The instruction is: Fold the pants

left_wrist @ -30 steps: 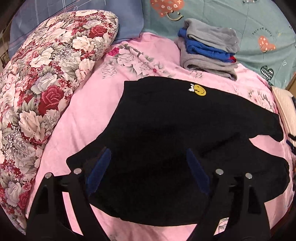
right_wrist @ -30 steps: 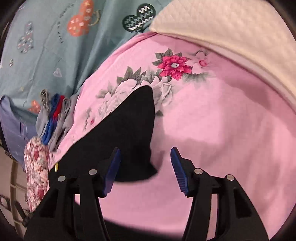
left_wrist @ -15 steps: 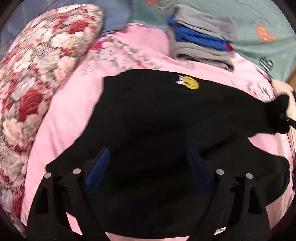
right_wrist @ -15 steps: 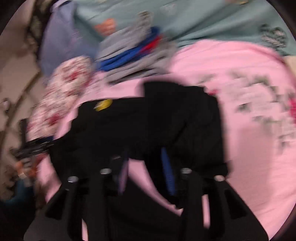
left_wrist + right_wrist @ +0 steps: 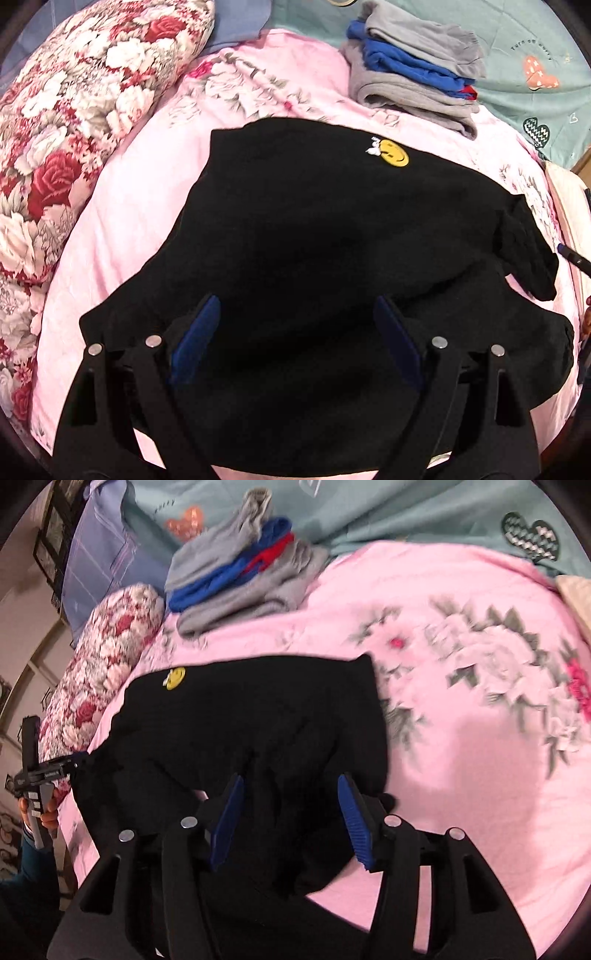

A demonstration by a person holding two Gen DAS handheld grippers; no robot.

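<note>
Since a second ago, one leg of the black pants (image 5: 332,258) has been swung back over the body, its cuff now lying bunched near the right edge. Both tongs stand spread with nothing between the pads: the left gripper (image 5: 295,343) hangs over the near hem, the right gripper (image 5: 291,819) over the folded-back cuff. Bare pink bedspread (image 5: 480,775) lies wide to the right; the floral pillow (image 5: 66,129) crowds the left edge, and the stacked clothes (image 5: 413,70) sit beyond.
</note>
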